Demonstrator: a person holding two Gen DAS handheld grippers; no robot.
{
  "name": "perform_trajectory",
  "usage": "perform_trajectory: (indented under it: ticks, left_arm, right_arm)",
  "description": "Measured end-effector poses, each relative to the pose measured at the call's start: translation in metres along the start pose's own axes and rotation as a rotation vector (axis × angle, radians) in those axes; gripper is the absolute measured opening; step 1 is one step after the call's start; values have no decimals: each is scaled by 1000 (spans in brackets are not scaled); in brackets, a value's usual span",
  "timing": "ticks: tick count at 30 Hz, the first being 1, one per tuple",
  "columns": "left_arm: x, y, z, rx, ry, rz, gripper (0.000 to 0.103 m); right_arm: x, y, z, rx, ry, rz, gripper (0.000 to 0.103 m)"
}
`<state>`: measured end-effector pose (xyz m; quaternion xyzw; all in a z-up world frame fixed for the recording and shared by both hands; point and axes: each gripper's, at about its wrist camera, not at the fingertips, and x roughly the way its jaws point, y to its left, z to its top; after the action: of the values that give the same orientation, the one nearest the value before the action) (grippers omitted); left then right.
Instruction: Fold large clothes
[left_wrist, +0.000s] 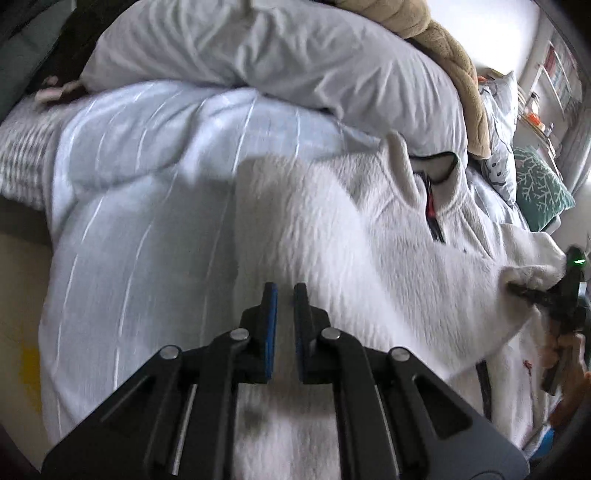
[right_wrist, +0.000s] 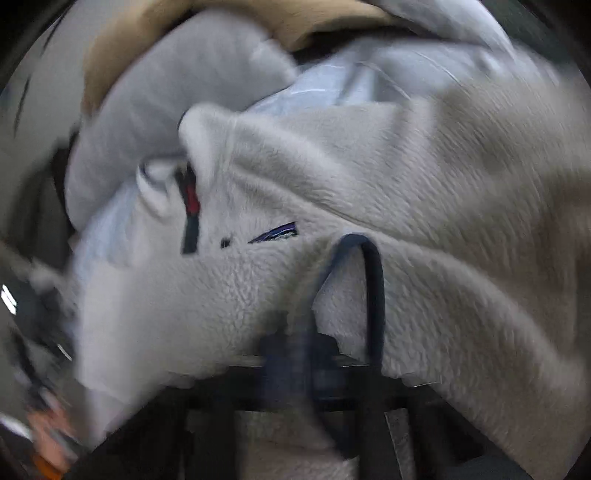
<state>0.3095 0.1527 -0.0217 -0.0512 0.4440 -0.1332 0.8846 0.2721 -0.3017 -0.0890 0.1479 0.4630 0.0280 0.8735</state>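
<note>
A white fleece pullover (left_wrist: 332, 221) with a dark zipper and dark trim lies on the bed. My left gripper (left_wrist: 285, 291) hovers just above its near part, jaws slightly apart with nothing between the blue pads (left_wrist: 271, 321). In the left wrist view my right gripper (left_wrist: 524, 290) is at the far right, shut on a bunched fold of the fleece. The right wrist view is blurred: the fleece (right_wrist: 406, 184) fills it, and its dark-trimmed edge (right_wrist: 373, 280) runs down into my right gripper (right_wrist: 295, 343), whose fingers are mostly buried in fabric.
A pale blue striped duvet (left_wrist: 147, 221) covers the bed. A grey pillow (left_wrist: 277, 55) and a tan plush blanket (left_wrist: 443, 48) lie at the far side. A teal patterned cushion (left_wrist: 539, 184) sits far right. The bed's left edge drops off near a striped cloth (left_wrist: 26, 155).
</note>
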Motion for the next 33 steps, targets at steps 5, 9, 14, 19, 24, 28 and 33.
perform_trajectory:
  ticks: [5, 9, 14, 19, 24, 28, 33]
  left_arm:
    - [28, -14, 9, 61, -28, -19, 8]
    - [68, -11, -28, 85, 22, 6, 8]
    - [56, 1, -25, 24, 6, -62, 8]
    - [21, 30, -19, -117, 53, -122, 18]
    - [18, 25, -49, -49, 180, -116, 48]
    - [22, 24, -84, -18, 184, -46, 37]
    - [8, 6, -77, 11, 252, 78, 39]
  right_arm:
    - [-54, 9, 24, -92, -223, -35, 5]
    - [-28, -18, 30, -75, -199, -161, 5]
    - [34, -28, 3, -152, -84, -275, 6]
    - [16, -29, 10, -97, -80, -251, 20]
    - [-8, -30, 5, -83, -98, -202, 33]
    - [5, -24, -7, -114, -39, -229, 34]
    - [-9, -33, -16, -94, -26, -236, 50]
